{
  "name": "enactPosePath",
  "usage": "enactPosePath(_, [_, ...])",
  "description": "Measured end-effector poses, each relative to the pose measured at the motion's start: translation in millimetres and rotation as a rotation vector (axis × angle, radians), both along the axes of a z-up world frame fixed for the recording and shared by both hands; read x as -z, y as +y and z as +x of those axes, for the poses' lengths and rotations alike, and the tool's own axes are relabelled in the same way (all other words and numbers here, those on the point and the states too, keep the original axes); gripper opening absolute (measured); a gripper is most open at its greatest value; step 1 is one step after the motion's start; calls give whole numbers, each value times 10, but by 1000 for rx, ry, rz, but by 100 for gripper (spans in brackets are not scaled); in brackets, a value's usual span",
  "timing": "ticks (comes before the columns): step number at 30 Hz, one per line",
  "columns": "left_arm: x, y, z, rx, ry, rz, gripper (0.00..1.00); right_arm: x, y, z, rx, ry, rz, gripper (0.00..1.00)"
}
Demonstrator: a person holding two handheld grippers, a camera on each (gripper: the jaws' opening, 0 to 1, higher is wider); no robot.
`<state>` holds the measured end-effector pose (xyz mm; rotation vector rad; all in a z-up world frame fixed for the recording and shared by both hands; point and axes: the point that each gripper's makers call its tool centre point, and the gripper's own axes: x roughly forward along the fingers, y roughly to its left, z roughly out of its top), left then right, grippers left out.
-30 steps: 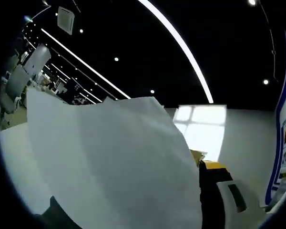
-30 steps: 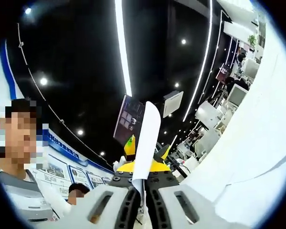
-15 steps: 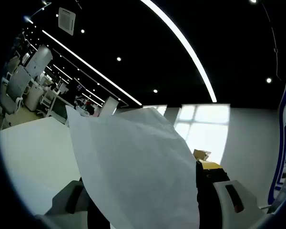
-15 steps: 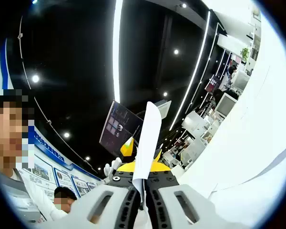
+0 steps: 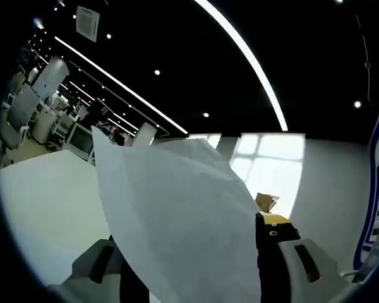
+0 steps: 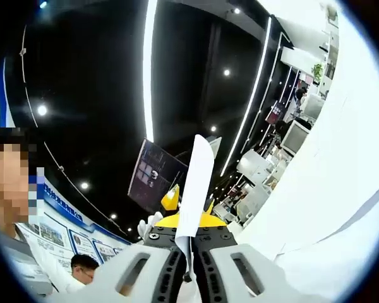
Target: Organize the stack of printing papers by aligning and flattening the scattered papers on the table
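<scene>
A white sheet of printing paper (image 5: 183, 214) stands face-on and tilted across the left gripper view, rising from between my left gripper's (image 5: 199, 281) jaws, which stand wide apart at the bottom. The sheet hides the gap between them. In the right gripper view the same paper (image 6: 193, 183) shows edge-on as a thin upright strip, with my right gripper (image 6: 189, 268) shut on its lower edge. Behind that strip sits the yellow and black left gripper (image 6: 205, 222). A yellow and black piece (image 5: 273, 232) shows past the sheet's right edge. The white table (image 5: 44, 202) lies at the left.
The white table (image 6: 341, 189) with more white paper fills the right side of the right gripper view. A person (image 6: 82, 271) stands at lower left, and a white-gloved hand (image 6: 149, 225) is near the yellow gripper. Office desks and monitors (image 5: 38, 107) stand far behind.
In the left gripper view the sheet has sunk and narrowed, uncovering both jaws and more of the table. The right gripper view has tilted slightly; its hold on the paper is unchanged.
</scene>
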<state>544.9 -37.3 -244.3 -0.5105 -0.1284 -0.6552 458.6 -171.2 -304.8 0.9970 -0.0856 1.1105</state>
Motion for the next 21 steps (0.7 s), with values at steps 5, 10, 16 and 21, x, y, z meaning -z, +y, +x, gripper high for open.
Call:
enactPosePath(5, [6, 6, 47, -3, 6, -2, 65, -3, 4, 6, 2, 5, 3, 0])
enactPosePath(10, [1, 13, 67, -6, 4, 2, 61, -10, -5, 12, 2, 6, 9, 0])
enactPosePath(16, [5, -2, 68, -6, 1, 6, 51, -14, -12, 22, 5, 6, 11, 0])
enactPosePath(21, [11, -12, 71, -4, 1, 8, 44, -14, -10, 18, 3, 6, 10, 0])
